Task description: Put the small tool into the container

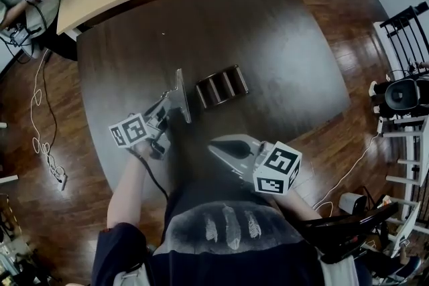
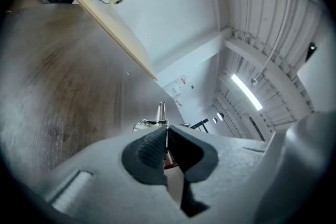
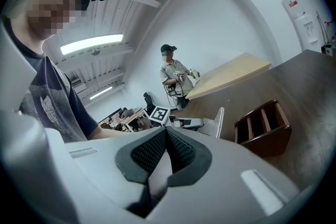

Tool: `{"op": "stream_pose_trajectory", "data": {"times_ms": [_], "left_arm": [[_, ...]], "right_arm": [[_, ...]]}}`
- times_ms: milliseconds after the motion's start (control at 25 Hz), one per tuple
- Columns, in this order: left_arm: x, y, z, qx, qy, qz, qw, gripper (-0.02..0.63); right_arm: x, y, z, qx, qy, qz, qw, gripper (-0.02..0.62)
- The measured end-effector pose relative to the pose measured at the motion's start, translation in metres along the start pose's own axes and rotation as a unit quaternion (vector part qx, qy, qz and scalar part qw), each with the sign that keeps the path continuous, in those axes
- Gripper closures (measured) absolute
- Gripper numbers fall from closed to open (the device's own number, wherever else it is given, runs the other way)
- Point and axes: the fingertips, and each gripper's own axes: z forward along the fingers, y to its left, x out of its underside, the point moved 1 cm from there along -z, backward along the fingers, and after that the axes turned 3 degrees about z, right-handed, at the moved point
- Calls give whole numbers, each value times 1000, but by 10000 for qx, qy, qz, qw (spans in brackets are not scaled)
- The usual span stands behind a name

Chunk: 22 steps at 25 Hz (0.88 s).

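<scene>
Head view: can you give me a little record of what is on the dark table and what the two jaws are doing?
table: dark wood
container: brown wooden rack with slots, on the table
small tool: thin metal, beside the container, not in it
left gripper: jaws shut on the small tool
right gripper: jaws shut, nothing between them

Left gripper was clamped on the small tool; right gripper sat closed, empty, near the torso.
</scene>
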Motion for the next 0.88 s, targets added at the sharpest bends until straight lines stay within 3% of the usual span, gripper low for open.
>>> {"op": "stream_pose_trajectory", "data": {"times_ms": [360,600,880], "left_arm": [[-45,-40,-9,15,-835,609,9946,597],[-69,-78,-8,102,-1394,1118,9839,598],[-79,-122,4,-5,-1762,1777,9682,598]], "right_arm": [[-3,7,-4,-194,-101,-108,9997,594],[-8,9,-11,-382,-116,-234,9989,594],[-15,5,-31,-542,-162,-360,9978,594]]}}
